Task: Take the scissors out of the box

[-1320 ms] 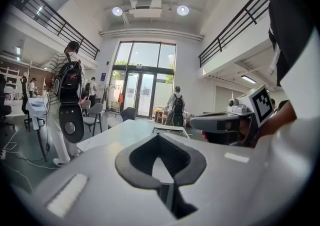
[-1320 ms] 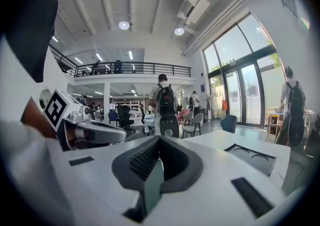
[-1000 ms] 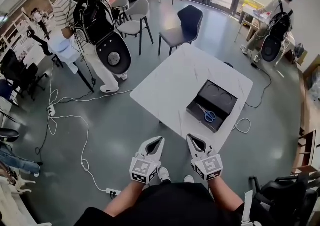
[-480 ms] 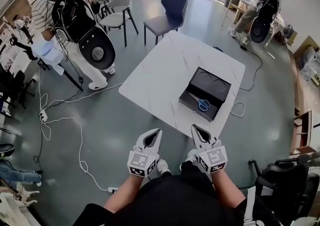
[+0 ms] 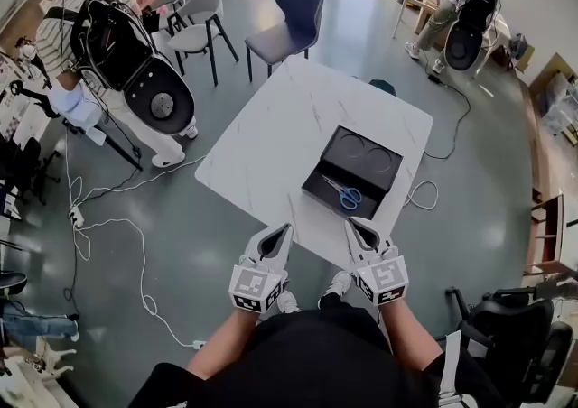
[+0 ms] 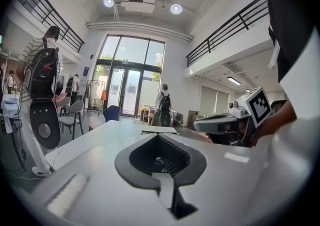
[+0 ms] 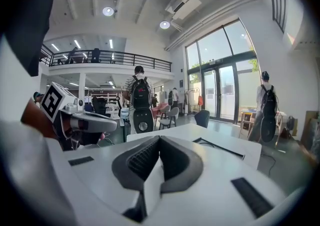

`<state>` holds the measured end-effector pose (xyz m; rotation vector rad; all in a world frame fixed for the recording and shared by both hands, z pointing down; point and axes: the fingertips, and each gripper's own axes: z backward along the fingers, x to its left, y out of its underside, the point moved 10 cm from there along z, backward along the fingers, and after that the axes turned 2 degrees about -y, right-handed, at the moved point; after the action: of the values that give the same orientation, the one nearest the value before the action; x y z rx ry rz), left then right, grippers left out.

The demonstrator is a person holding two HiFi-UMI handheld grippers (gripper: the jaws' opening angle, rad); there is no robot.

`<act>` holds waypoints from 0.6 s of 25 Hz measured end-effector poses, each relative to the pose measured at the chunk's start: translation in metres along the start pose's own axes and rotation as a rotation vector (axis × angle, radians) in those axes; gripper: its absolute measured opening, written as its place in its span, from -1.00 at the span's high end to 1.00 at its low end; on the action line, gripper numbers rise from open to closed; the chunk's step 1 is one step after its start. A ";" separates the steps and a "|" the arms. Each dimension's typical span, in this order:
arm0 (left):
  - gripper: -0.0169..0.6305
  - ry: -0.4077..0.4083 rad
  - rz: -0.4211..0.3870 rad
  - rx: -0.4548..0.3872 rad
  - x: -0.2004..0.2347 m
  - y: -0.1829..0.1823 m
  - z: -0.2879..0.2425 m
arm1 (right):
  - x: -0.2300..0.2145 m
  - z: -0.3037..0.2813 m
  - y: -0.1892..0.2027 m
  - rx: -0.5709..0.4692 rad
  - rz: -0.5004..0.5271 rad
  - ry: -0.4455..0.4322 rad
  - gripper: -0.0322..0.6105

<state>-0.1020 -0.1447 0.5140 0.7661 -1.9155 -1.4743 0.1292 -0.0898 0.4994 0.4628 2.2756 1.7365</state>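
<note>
An open black box (image 5: 354, 168) lies on the white marble table (image 5: 271, 144), toward its right side. Blue-handled scissors (image 5: 344, 193) lie in the box's near half. My left gripper (image 5: 283, 232) and right gripper (image 5: 353, 225) hover side by side over the table's near edge, both shut and empty, short of the box. From the left gripper view I see its shut jaws (image 6: 159, 136), the box's edge (image 6: 158, 130) beyond, and the right gripper (image 6: 223, 124) beside it. Seen from the right gripper, its shut jaws (image 7: 160, 138) point at the box (image 7: 220, 148).
Dark and grey chairs (image 5: 291, 23) stand at the table's far side. A person with a large black backpack rig (image 5: 135, 63) stands at the left, another person (image 5: 462, 9) at the back right. Cables (image 5: 117, 226) trail over the floor at the left. A black chair (image 5: 515, 334) stands near right.
Both grippers have moved forward, from over the floor to the table's near edge. The table and box now appear closer to me. Both jaws stay shut.
</note>
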 end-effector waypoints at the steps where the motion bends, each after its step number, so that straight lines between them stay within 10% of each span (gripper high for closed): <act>1: 0.92 -0.001 -0.001 0.003 -0.002 -0.001 -0.006 | -0.006 -0.001 0.001 0.001 0.000 -0.004 0.88; 15: 0.92 -0.069 0.002 0.032 -0.015 -0.002 -0.053 | -0.063 -0.031 0.026 0.118 0.007 -0.066 0.88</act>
<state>-0.0520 -0.1670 0.5209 0.7370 -1.9949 -1.4895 0.1780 -0.1350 0.5328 0.5433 2.3408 1.5709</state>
